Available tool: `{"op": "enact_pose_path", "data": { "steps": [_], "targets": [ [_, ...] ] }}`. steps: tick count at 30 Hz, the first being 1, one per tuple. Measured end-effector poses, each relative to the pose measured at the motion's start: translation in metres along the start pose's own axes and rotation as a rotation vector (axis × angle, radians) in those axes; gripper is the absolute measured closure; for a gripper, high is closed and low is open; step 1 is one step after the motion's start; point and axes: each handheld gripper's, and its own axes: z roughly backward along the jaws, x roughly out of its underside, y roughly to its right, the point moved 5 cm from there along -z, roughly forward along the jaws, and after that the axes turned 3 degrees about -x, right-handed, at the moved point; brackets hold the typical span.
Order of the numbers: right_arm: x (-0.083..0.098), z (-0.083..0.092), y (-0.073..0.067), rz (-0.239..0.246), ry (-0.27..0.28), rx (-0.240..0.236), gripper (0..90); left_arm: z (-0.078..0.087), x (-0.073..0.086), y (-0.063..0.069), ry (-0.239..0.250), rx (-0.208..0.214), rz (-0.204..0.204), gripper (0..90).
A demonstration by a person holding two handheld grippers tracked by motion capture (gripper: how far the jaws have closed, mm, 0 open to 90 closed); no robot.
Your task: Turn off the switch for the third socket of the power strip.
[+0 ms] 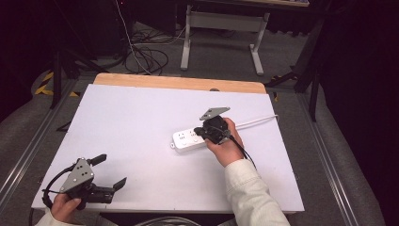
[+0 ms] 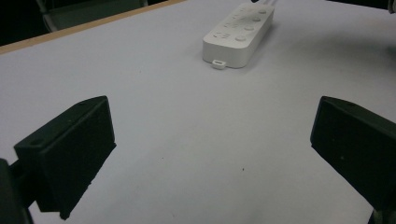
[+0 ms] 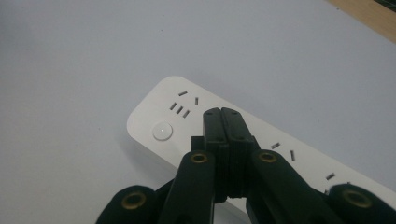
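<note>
The long white plastic power strip (image 1: 190,138) lies flat on the white table top (image 1: 141,122), right of centre, w/ a white cable (image 1: 256,121) going off to the far right edge. Rounded corners, several socket groups, each w/ a round white button (image 3: 162,131) beside. No readable writing or brand. Right gripper (image 3: 221,116) is over the strip, jaws fully together, holding nothing. Left gripper (image 1: 109,171) is near the front-left corner, jaws wide apart, empty.

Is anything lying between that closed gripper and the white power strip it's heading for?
Nothing visible does. The right gripper, jaws shut and empty, hangs right over the power strip, beside its round button. Whether the tips already touch the strip cannot be told.
</note>
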Motion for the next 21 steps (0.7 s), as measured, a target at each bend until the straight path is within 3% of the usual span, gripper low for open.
{"op": "enact_pose_path", "data": {
  "steps": [21],
  "targets": [
    [0.010, -0.021, 0.001, -0.013, -0.110, -0.018, 90.0, -0.001, 0.000, 0.000, -0.004, 0.006, -0.006, 0.3]
  ]
}}
